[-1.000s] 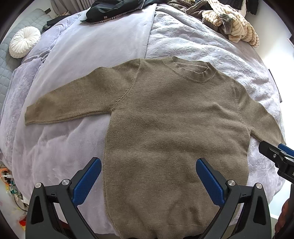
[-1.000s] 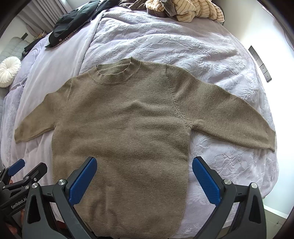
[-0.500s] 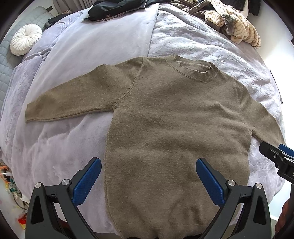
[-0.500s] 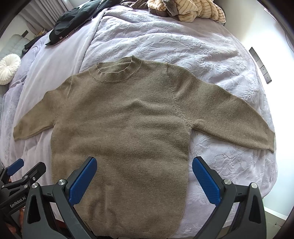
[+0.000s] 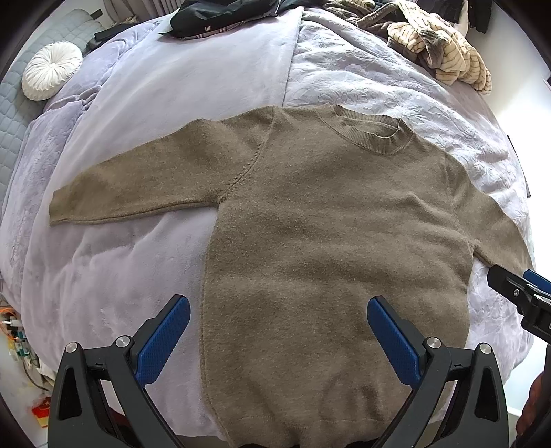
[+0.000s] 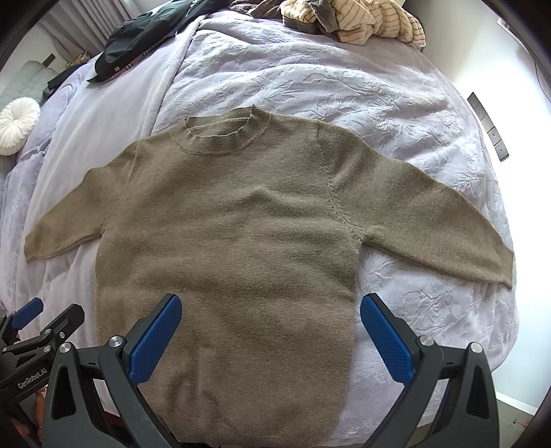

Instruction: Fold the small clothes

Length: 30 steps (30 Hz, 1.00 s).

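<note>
Left gripper [image 5: 278, 331], black-framed with blue textured pads, jaws spread wide apart, hovering above the lower body of the garment and holding nothing. Right gripper [image 6: 270, 329], of the same build, jaws likewise spread and empty, poised over the hem region; its tip also enters the left wrist view at the right margin.

Olive-brown knitted crew-neck sweater [image 5: 330, 241], lying flat and face-up on the lavender quilted bedspread [image 5: 193, 86], hem towards the near edge of the bed, ribbed collar towards the far edge. Both long sleeves extend outward and slightly downward, the cuffs reaching near the left and right edges. The knit is fuzzy, with visible raglan seams and a faint horizontal ripple across the chest.

Towards the far edge: a dark crumpled garment [image 5: 220, 17] and a cream striped bundle of clothes [image 5: 444, 51]; at the far left corner, a white round pleated cushion [image 5: 51, 69].

Compared with one second earlier, the sweater lies unchanged, unfolded; both grippers remain parted, with only a slight shift of viewpoint.
</note>
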Each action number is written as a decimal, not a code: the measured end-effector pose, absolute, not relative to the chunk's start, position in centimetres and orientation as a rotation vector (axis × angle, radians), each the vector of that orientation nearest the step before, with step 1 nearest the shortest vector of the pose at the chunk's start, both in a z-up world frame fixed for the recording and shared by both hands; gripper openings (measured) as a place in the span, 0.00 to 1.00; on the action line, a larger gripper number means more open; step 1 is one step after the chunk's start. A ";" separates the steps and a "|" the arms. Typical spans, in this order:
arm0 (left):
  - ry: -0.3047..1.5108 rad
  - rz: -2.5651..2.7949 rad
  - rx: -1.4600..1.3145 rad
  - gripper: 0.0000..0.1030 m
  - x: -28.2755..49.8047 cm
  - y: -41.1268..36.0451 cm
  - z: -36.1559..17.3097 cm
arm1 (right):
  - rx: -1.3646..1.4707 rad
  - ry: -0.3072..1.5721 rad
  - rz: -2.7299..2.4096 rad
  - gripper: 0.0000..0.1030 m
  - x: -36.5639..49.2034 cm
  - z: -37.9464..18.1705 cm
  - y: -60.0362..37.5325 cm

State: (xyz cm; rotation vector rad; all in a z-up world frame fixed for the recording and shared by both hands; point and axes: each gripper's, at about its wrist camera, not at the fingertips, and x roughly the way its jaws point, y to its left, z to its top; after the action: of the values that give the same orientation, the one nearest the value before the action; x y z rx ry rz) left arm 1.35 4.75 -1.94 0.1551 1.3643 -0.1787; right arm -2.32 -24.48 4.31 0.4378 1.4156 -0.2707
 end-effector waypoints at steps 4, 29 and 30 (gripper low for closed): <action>1.360 -0.177 0.154 1.00 1.3 4.9 -1.8 | 0.435 1.416 -0.273 1.00 -2.2 4.4 -24.3; 1.386 -0.147 0.096 1.00 2.8 8.7 -4.0 | 0.396 1.453 -0.255 1.00 0.0 3.1 -21.3; 1.389 -0.145 0.092 1.00 2.9 9.0 -4.2 | 0.394 1.454 -0.252 1.00 0.2 3.0 -21.0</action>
State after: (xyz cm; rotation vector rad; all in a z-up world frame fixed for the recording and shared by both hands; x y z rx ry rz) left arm 2.92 8.99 -4.18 0.0924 1.3889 -0.1451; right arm 0.19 -20.96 3.03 0.3937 1.4541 -0.2516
